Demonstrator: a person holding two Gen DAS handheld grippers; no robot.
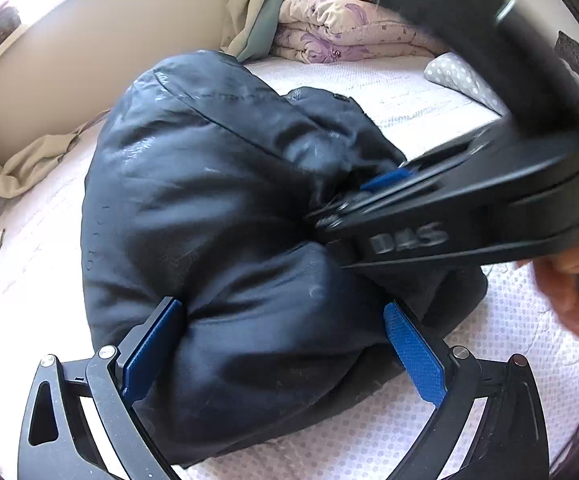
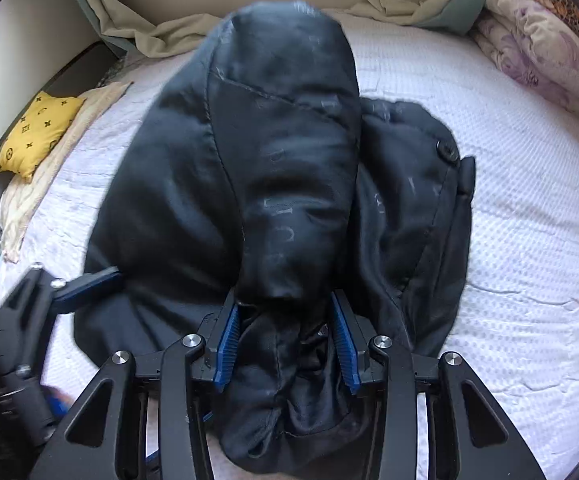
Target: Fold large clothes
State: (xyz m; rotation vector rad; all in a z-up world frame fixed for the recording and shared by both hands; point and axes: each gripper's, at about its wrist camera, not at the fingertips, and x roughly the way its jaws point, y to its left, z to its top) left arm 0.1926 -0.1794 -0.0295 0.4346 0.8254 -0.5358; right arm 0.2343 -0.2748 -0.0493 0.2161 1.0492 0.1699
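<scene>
A large black padded jacket [image 1: 209, 208] lies bunched on the white bed; it also fills the right wrist view [image 2: 281, 184]. My left gripper [image 1: 285, 328] straddles a thick fold at the jacket's near edge, its blue pads wide apart on either side of it. It also shows at the lower left of the right wrist view [image 2: 89, 284]. My right gripper [image 2: 285, 344] is closed on a bunched sleeve-like roll of the jacket. In the left wrist view the right gripper [image 1: 341, 208] reaches in from the right, its tips buried in the fabric.
White quilted mattress cover [image 2: 509, 240]. Folded floral quilts [image 1: 341, 28] and a dotted pillow [image 1: 461, 76] lie at the far side. A yellow patterned cushion [image 2: 37, 136] and beige cloth [image 2: 49, 184] lie at the left. A beige wall [image 1: 69, 80] borders the bed.
</scene>
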